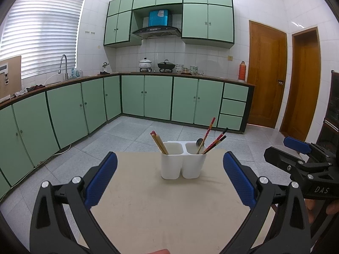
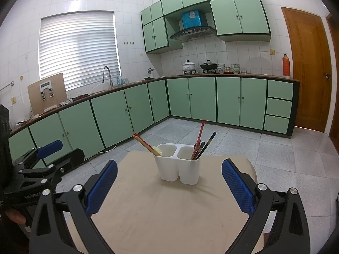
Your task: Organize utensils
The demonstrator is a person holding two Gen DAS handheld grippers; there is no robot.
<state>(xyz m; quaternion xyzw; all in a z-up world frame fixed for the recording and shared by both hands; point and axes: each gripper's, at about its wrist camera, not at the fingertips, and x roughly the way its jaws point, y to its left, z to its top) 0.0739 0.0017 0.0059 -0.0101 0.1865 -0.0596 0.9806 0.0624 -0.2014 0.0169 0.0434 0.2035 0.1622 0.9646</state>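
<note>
While the utensil holder (image 1: pixel 182 160) stands straight ahead of both grippers, chopsticks (image 1: pixel 208 135) leaning upward, the left gripper (image 1: pixel 170 176) and right gripper (image 2: pixel 169 177) hang about equally near, jaws wide and empty.

Both views are evenly bright, lit mostly by daylight through the slatted window blind (image 1: pixel 40 33), which is blown out to near white. Glare patches sit on the glossy wall tiles (image 2: pixel 78 2). Shadows on the table (image 2: pixel 169 207) are faint (almost none). Fisheye distortion bows the cabinets (image 1: pixel 63 114); corners vignette black.
</note>
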